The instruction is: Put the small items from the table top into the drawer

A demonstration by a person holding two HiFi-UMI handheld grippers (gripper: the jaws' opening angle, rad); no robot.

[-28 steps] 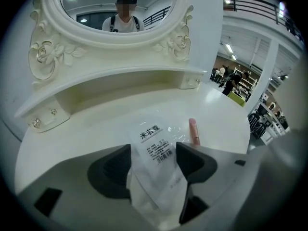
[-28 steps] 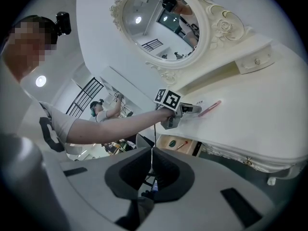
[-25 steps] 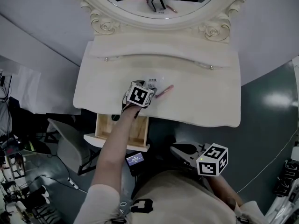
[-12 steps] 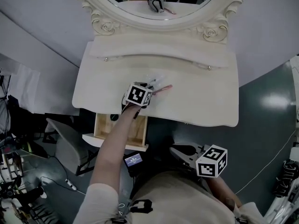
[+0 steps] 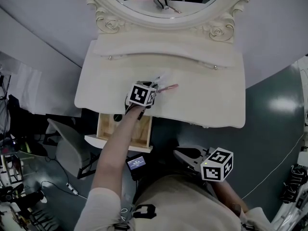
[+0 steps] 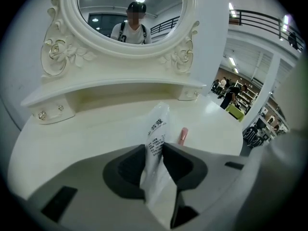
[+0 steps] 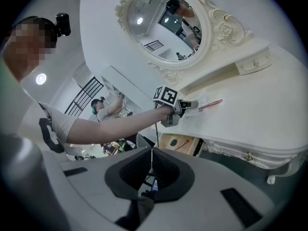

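Observation:
On the cream dressing table (image 5: 202, 105), my left gripper (image 6: 155, 150) has just been closing its jaws, and the pads now pinch a clear plastic packet with print (image 6: 157, 134) that stands up between them. In the head view this gripper (image 5: 155, 85) is at the table's front, left of the middle. A pink tube (image 5: 168, 87) lies on the table just right of the packet, apart from the jaws (image 6: 183, 135). Below the table's front left edge the wooden drawer (image 5: 103, 129) is pulled out. My right gripper (image 7: 151, 153) is shut on nothing and hangs low in front of the table (image 5: 190, 154).
A dark green item (image 7: 173, 142) and a thin pen-like item (image 7: 183, 145) lie in the drawer. The oval mirror (image 5: 159, 4) and a raised back shelf with knobs (image 5: 163, 54) stand behind. A chair (image 5: 67, 143) stands on the left, and a phone-like screen (image 5: 135, 163) is below the drawer.
The left gripper's jaws have closed on the clear packet, which lay on the table before. The right gripper has kept still.

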